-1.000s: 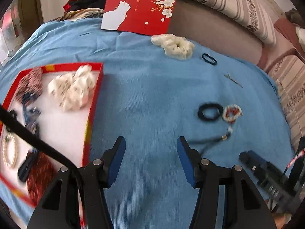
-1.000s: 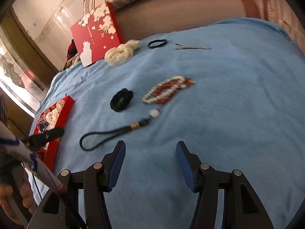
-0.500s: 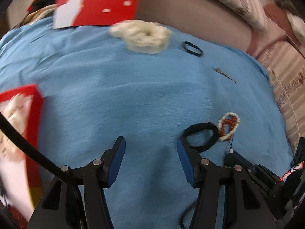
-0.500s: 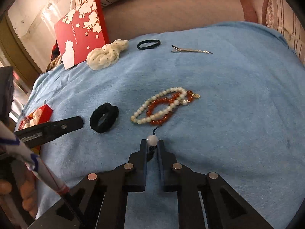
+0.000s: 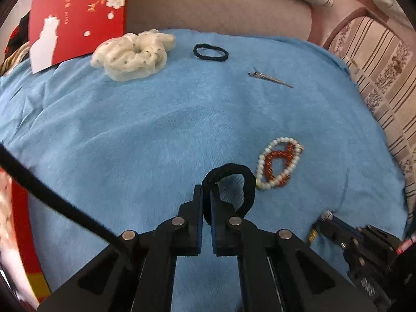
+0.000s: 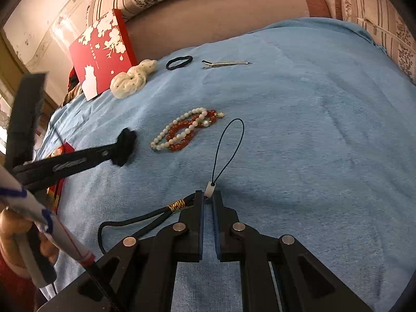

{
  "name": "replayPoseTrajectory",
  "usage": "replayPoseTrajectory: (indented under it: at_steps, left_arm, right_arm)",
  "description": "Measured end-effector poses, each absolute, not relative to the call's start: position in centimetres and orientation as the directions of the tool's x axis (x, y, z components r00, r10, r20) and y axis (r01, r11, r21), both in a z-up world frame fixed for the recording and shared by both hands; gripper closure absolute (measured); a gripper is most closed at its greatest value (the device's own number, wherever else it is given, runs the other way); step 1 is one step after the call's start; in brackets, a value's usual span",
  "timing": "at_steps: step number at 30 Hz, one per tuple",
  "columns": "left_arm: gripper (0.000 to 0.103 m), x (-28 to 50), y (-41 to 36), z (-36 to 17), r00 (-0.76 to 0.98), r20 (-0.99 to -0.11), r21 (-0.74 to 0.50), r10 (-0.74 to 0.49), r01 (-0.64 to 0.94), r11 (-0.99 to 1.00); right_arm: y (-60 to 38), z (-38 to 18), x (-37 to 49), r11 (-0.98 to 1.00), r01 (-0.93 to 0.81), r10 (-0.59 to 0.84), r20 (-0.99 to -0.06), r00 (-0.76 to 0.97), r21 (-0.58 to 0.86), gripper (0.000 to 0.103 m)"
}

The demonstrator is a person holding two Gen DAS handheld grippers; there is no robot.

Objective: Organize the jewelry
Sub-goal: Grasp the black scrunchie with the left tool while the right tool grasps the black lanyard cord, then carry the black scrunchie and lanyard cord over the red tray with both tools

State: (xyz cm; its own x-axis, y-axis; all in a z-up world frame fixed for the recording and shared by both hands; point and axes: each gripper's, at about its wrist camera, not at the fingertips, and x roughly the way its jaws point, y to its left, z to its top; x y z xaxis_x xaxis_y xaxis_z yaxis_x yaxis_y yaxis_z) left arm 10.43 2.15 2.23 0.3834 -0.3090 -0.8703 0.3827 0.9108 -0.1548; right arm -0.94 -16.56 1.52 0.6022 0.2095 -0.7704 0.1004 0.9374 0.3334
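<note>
The left hand-held gripper point(image 5: 206, 195) has just been closing and now pinches the thick black hair tie point(image 5: 241, 179), which stands up off the blue cloth point(image 5: 130, 135). The right hand-held gripper point(image 6: 208, 199) is closed tight on a black cord charm point(image 6: 210, 188) by its small white bead. The charm's thin loop lies ahead on the cloth. A red and white bead bracelet point(image 6: 184, 132) lies just beside the hair tie. Farther back lie a white scrunchie point(image 5: 132, 56), a thin black hair band point(image 5: 210, 52) and a metal hair clip point(image 5: 270, 78).
</note>
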Motion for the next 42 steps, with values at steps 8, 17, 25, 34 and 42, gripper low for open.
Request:
replayPoseTrajectory:
  at_steps: [8,17,25,34,42]
  left_arm:
    - [0.099,4.7,7.7,6.0,0.417,-0.837,-0.232,-0.353,0.314,0.921]
    - [0.098,-1.3,14.7,7.5,0.475,-0.823,-0.245,-0.311,0.197,0.949]
    - [0.098,-5.6,24.9,8.9,0.534,-0.809,-0.301,-0.245,-0.019,0.953]
    - [0.098,-10.8,36.3,10.2,0.596,-0.798,-0.298,-0.089,-0.262,0.918]
    - [0.098,-9.9,39.0,9.8,0.592,-0.798,-0.317,-0.112,-0.255,0.913]
  right_arm:
    - [-18.4,1.6,-1.6,0.881,0.142,0.28,-0.738,0.614,0.452,0.06]
    - [-16.2,1.3,0.9,0.926,0.205,0.144,-0.799,0.584,0.316,0.072]
    - [-13.1,5.0,-0.6,0.961,0.111,0.134,-0.775,0.618,0.254,0.09]
    - [-5.9,14.8,-3.9,0.963,-0.113,0.251,-0.657,0.711,0.245,0.09]
    - [3.4,18.5,-3.9,0.939,-0.278,0.342,-0.626,0.701,0.201,0.09]
